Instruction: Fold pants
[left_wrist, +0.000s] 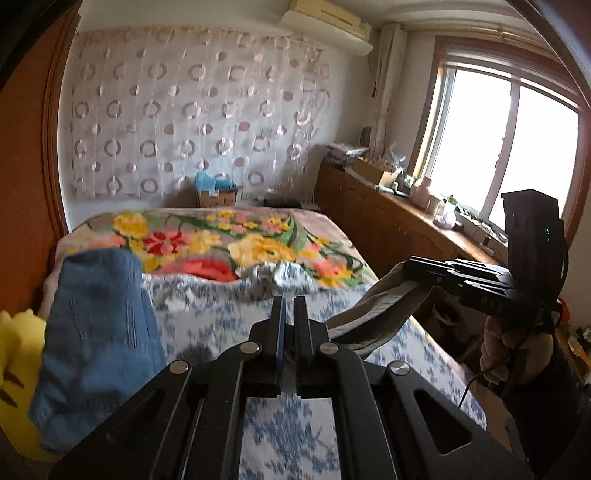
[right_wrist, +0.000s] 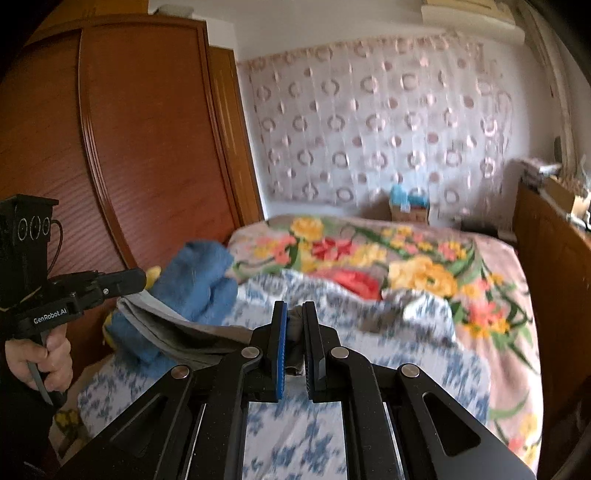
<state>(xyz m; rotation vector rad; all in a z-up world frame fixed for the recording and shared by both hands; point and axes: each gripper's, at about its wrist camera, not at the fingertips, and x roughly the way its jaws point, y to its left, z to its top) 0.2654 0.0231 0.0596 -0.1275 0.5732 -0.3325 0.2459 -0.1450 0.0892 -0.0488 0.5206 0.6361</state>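
I hold the grey-beige cotton pants (right_wrist: 177, 328) stretched in the air between my two claws, above the bed with the blue-and-white floral sheet (left_wrist: 288, 435). My right claw (right_wrist: 294, 343) is closed down to a narrow gap, with a bunch of the grey fabric pinched between its pads. My left claw (left_wrist: 289, 332) looks nearly closed too; in the right wrist view its tip meets the other end of the pants, so I judge it grips there. The risk is a thin pinch slipping under tension, dropping one end onto the sheet. The hanging span could also snag the crumpled blue denim garment (left_wrist: 99, 332) beside it and spoil the fold.
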